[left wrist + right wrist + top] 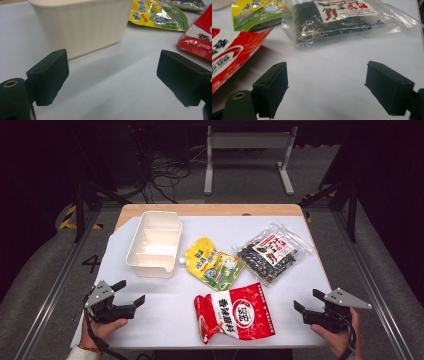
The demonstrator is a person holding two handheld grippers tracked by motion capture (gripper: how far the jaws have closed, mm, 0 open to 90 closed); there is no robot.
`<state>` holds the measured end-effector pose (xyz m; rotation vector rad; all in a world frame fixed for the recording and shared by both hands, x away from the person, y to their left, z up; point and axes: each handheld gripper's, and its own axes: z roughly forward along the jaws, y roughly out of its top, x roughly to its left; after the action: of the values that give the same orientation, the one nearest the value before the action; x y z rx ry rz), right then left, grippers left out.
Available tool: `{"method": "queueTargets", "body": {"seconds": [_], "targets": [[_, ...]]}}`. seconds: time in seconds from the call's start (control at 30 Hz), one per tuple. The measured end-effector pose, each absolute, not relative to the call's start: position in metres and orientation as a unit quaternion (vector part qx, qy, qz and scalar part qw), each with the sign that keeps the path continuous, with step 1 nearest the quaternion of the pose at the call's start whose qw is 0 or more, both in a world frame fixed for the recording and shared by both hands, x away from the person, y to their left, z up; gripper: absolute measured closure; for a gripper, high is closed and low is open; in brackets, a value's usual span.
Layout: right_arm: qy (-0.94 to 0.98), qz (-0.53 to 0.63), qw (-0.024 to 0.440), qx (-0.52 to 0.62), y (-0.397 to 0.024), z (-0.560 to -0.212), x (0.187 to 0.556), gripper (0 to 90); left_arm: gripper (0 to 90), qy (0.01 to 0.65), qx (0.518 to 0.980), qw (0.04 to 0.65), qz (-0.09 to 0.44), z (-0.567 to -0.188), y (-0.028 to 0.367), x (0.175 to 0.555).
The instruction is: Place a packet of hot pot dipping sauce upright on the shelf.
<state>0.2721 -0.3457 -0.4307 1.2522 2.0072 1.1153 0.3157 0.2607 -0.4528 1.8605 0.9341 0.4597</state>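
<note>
High view: left tool [131,293] and right tool [305,301], both agape and empty, flank the red packet [235,316] on the table [165,295]. Left tool view: cream bin [82,25] ahead. Right tool view: dark bag [342,20] ahead.

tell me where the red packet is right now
In the high view the red packet lies flat near the table's front edge, about midway between the two grippers, just below the yellow pouch and left-front of the clear bag of dark seaweed.
</note>
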Motion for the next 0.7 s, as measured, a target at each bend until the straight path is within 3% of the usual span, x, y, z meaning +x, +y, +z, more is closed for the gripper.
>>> {"method": "queueTargets", "body": {"seconds": [0.7], "targets": [[0.775,0.422,0.198,0.427,-0.317,-0.439,0.263,24.7,12.4,0.343,0.810,0.447,0.166,-0.459,0.241,0.310]]}}
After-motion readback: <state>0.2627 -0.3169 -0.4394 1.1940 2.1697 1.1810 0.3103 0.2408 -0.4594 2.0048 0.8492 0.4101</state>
